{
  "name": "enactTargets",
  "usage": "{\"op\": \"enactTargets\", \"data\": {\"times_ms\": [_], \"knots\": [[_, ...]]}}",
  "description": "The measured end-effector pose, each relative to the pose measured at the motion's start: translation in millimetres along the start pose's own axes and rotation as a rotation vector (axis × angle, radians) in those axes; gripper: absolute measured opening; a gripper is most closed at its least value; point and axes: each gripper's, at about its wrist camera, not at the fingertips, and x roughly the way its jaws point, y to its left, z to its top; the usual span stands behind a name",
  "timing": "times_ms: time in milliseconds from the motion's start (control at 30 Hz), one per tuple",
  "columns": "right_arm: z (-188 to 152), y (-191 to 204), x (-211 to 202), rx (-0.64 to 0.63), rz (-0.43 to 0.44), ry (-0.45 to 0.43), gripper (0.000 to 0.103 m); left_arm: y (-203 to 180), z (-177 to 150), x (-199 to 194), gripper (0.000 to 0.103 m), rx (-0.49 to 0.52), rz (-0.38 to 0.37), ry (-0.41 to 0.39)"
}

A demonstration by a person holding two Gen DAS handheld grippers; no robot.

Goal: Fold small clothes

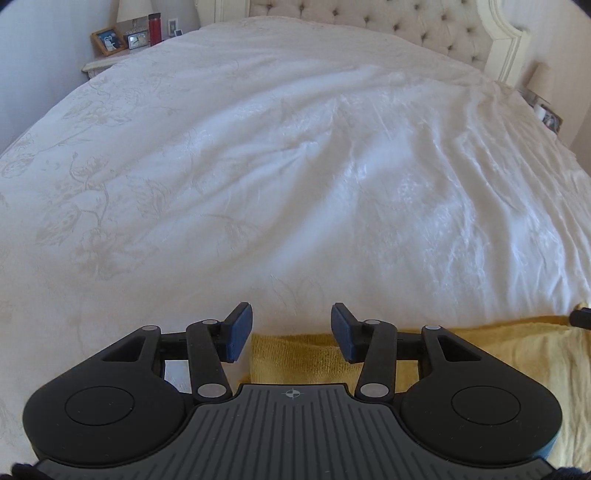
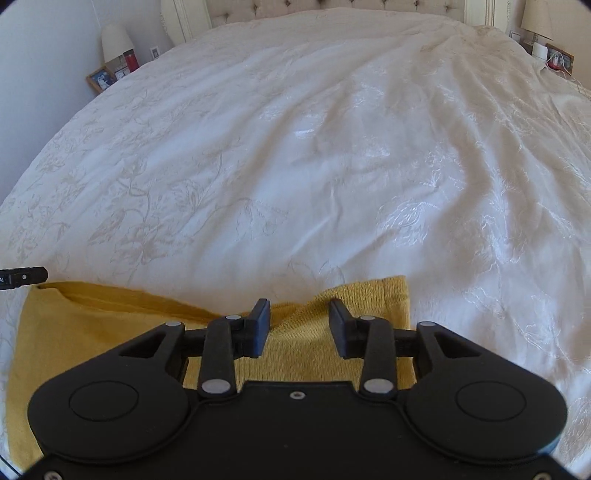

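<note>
A yellow knit garment (image 2: 92, 332) lies flat on the white bedspread (image 2: 295, 147) at the near edge of the bed. My right gripper (image 2: 299, 328) is open and empty, its fingers above the garment's far right corner. The garment also shows in the left wrist view (image 1: 295, 354). My left gripper (image 1: 291, 332) is open and empty above its far left corner. A tip of the left gripper shows at the left edge of the right wrist view (image 2: 26, 277). A tip of the right gripper shows at the right edge of the left wrist view (image 1: 580, 318).
The white bedspread (image 1: 295, 166) with a floral pattern stretches to a tufted headboard (image 1: 406, 22). A nightstand on the left holds a lamp, a photo frame (image 1: 108, 41), a clock and a red bottle (image 1: 155, 28). Another nightstand with a lamp (image 2: 537, 18) stands at the right.
</note>
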Motion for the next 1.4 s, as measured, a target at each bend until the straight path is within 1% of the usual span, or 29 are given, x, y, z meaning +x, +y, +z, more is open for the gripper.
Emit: {"op": "enactTargets", "data": {"times_ms": [67,133,200,267,367,400,433,533,600,633,667,800,867,900,933,967,1000,1100,1167,1200,1300,1400], "knots": [[-0.9,1.5,-6.7,0.004,0.014,-0.016,0.049,1.7,0.2,-9.6,0.046,-0.017,-0.010,-0.007],[-7.3,4.7,-12.5,0.005,0.034,-0.013,0.058,-1.3,-6.4,-18.8,0.051,-0.020,-0.029,0.003],[-19.4,10.2,-16.6,0.000,0.057,0.006,0.063,-7.4,-21.9,-28.1,0.054,-0.011,-0.060,0.025],[-35.2,16.5,-19.8,-0.019,0.062,0.037,0.066,-17.1,-43.8,-35.1,0.054,0.024,-0.084,0.063],[-64.3,23.9,-23.4,-0.032,0.060,0.100,0.067,-32.1,-85.5,-45.4,0.054,0.092,-0.085,0.128],[-76.8,25.0,-26.9,-0.037,0.053,0.126,0.070,-35.3,-101.4,-48.6,0.055,0.112,-0.089,0.158],[-87.5,26.1,-29.3,-0.044,0.043,0.148,0.071,-37.2,-116.3,-51.1,0.055,0.133,-0.085,0.186],[-115.1,25.6,-41.7,-0.061,0.012,0.184,0.075,-38.7,-149.9,-59.2,0.056,0.204,-0.048,0.231],[-129.1,21.5,-49.0,-0.054,-0.009,0.213,0.076,-33.1,-165.1,-66.1,0.057,0.228,-0.046,0.237],[-134.9,18.9,-52.6,-0.051,-0.018,0.223,0.077,-30.5,-168.9,-68.3,0.066,0.231,-0.035,0.239],[-138.6,16.8,-54.9,-0.048,-0.024,0.228,0.078,-27.6,-170.6,-67.6,0.069,0.225,-0.023,0.256],[-145.1,6.7,-65.4,-0.004,-0.045,0.244,0.081,-8.0,-166.0,-61.7,0.074,0.110,-0.051,0.285],[-144.6,3.0,-71.0,0.034,-0.048,0.237,0.083,-6.4,-163.2,-55.8,0.078,0.088,-0.056,0.295],[-144.4,0.2,-74.1,0.058,-0.046,0.232,0.088,-6.9,-162.9,-52.4,0.083,0.085,-0.059,0.300],[-145.5,-2.4,-77.6,0.083,-0.044,0.227,0.093,-8.4,-162.6,-49.0,0.091,0.080,-0.063,0.301],[-145.6,-4.8,-80.0,0.104,-0.040,0.223,0.094,-9.4,-162.5,-46.4,0.096,0.074,-0.068,0.301],[-147.0,-8.6,-84.1,0.136,-0.034,0.217,0.095,-12.2,-163.2,-42.6,0.103,0.072,-0.070,0.301],[-152.2,-16.0,-90.0,0.190,-0.037,0.221,0.098,-21.6,-167.5,-40.4,0.103,0.092,-0.034,0.291],[-158.7,-20.0,-90.9,0.218,-0.029,0.234,0.100,-23.6,-169.4,-40.5,0.103,0.080,-0.018,0.276],[-163.5,-22.4,-92.0,0.236,-0.025,0.245,0.102,-24.9,-171.1,-40.7,0.103,0.073,-0.013,0.266],[-176.6,-24.9,-91.1,0.263,-0.019,0.276,0.102,-27.4,-177.5,-44.9,0.103,0.073,-0.006,0.250],[-185.5,-25.0,-84.0,0.249,-0.007,0.309,0.103,-26.0,-177.8,-47.2,0.103,0.074,-0.011,0.257]]}}
